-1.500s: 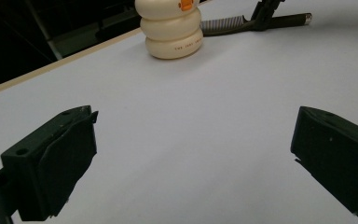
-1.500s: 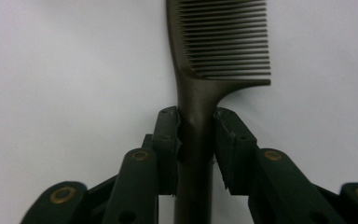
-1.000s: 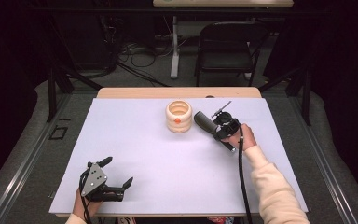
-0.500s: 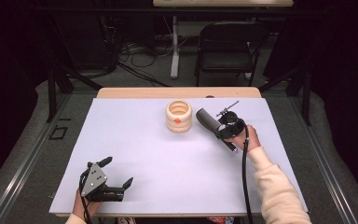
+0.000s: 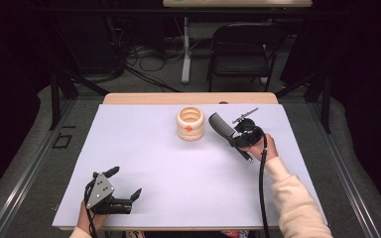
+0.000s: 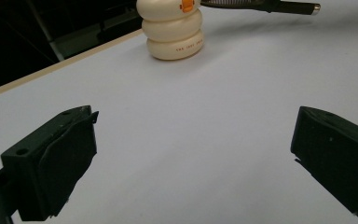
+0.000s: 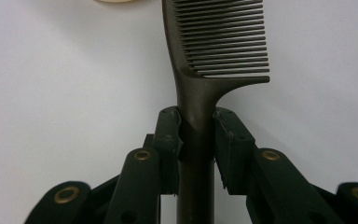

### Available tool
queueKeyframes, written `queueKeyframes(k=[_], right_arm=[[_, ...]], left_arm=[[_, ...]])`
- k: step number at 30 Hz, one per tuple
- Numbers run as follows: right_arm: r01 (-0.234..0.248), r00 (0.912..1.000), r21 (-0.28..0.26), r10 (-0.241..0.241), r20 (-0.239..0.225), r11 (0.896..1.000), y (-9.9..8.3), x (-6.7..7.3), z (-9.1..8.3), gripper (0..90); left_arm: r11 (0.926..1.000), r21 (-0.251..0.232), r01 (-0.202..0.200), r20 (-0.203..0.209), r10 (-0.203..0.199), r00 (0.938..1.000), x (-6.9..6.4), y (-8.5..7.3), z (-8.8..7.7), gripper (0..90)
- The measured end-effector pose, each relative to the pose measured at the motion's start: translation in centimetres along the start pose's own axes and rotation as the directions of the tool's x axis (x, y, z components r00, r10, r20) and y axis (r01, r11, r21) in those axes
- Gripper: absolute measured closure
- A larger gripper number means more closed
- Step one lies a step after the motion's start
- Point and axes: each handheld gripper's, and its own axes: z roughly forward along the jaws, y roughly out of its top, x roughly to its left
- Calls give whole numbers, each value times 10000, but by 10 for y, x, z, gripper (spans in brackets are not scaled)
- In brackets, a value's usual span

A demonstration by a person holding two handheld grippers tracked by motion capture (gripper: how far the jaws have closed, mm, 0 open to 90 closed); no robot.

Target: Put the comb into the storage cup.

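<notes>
Right gripper [image 7: 196,140]: jaws clenched on the handle of the comb [image 7: 219,51], held above the table [image 5: 144,148] beside the ringed pot [image 5: 190,124]. Since a second ago the comb has drawn slightly away from it; carrying looks underway. Comb: dark, rigid, fine-toothed. Pot: cream, ribbed, glossy. Left gripper [image 6: 193,154]: released, resting near the front edge.

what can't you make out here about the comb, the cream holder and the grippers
- Comb: right gripper view, handle's lower end hidden behind the right gripper; teeth tips cut off by the top edge.
- Cream ringed holder: inside not visible from the high view; red print too small in the left gripper view.
- Left gripper: left gripper view, jaw bases cut off by the bottom edge.
</notes>
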Motion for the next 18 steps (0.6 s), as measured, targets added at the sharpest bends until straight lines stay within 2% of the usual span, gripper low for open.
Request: queueKeyframes(k=[10, 18], right_arm=[[-146, 9998, -556, 140, -108, 9983, -2, 0, -2, 720], [-258, 9996, -1205, 240, -161, 9924, -5, -1, -5, 720]], left_arm=[[10000, -20, 14, -18, -14, 10000, 0, 0, 0, 2], [10000, -30, 23, 6, -23, 10000, 0, 1, 1, 2]])
